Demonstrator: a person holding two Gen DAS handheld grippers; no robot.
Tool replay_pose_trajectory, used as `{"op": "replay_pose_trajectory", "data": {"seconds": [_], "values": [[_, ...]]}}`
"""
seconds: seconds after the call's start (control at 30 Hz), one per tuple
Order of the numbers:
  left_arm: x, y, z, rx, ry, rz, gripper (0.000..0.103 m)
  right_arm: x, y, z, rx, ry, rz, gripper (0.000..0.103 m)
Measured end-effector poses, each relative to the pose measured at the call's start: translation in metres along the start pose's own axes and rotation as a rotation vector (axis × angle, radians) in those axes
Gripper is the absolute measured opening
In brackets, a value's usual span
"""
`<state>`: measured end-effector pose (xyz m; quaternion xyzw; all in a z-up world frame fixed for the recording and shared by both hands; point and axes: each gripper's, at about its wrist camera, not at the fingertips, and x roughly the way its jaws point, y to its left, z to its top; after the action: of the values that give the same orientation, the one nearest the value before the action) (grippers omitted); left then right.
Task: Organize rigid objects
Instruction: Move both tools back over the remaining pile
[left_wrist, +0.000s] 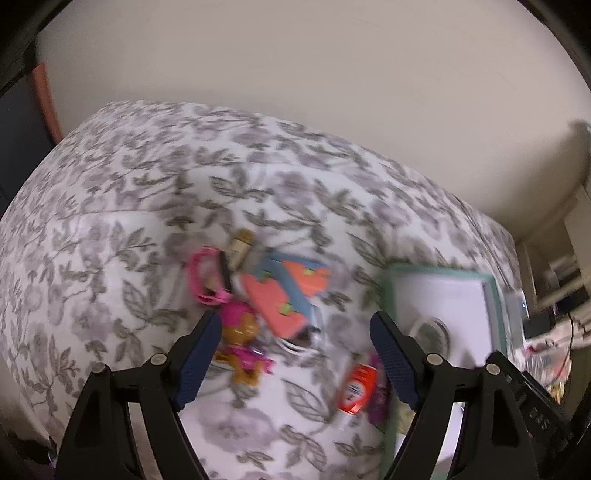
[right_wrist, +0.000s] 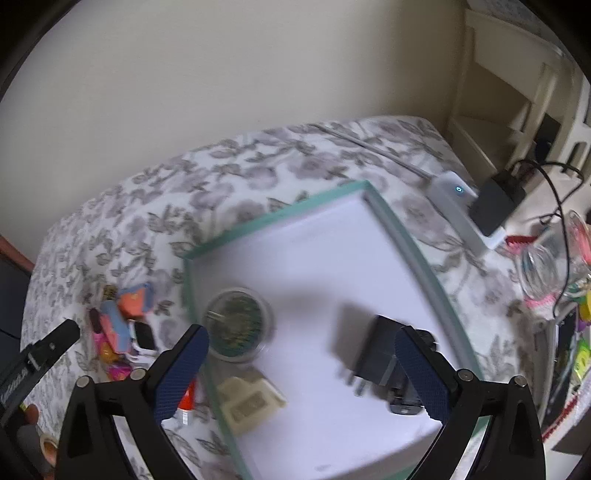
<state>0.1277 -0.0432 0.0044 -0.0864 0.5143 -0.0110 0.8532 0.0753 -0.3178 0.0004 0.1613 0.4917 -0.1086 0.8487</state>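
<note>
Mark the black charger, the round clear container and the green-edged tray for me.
black charger (right_wrist: 373, 350): right wrist view, on its body.
round clear container (right_wrist: 236, 323): right wrist view, on its lid.
green-edged tray (right_wrist: 280, 216): right wrist view, on its far rim.

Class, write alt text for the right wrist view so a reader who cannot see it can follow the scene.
The open, empty right claw hovers over a white tray with a teal rim on a floral bedspread. Inside the tray lie a round clear container, a cream rectangular piece and a black plug adapter. A cluster of colourful toys sits on the bedspread left of the tray.
</note>
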Motion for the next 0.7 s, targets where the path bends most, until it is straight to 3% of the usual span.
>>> {"op": "replay_pose_trajectory", "data": {"seconds": [0.07, 0.1, 0.27, 0.47, 0.7], "values": [[0.0, 0.013, 0.005, -0.025, -0.013, 0.023, 0.098, 0.0, 0.01, 0.0, -0.013, -0.013, 0.021, 0.103], [0.0, 0.019, 0.007, -0.035, -0.021, 0.031, 0.1, 0.0, 0.016, 0.0, -0.023, -0.019, 0.031, 0.103], [-0.004, 0.054, 0.019, -0.097, -0.046, 0.066, 0.1, 0.005, 0.046, -0.003, -0.052, -0.029, 0.089, 0.103], [-0.006, 0.084, 0.027, -0.149, -0.057, 0.079, 0.1, 0.011, 0.089, -0.012, -0.151, -0.027, 0.096, 0.103], [0.006, 0.096, 0.029, -0.157, 0.012, 0.075, 0.1, 0.028, 0.117, -0.028, -0.206, 0.034, 0.106, 0.101]]}}
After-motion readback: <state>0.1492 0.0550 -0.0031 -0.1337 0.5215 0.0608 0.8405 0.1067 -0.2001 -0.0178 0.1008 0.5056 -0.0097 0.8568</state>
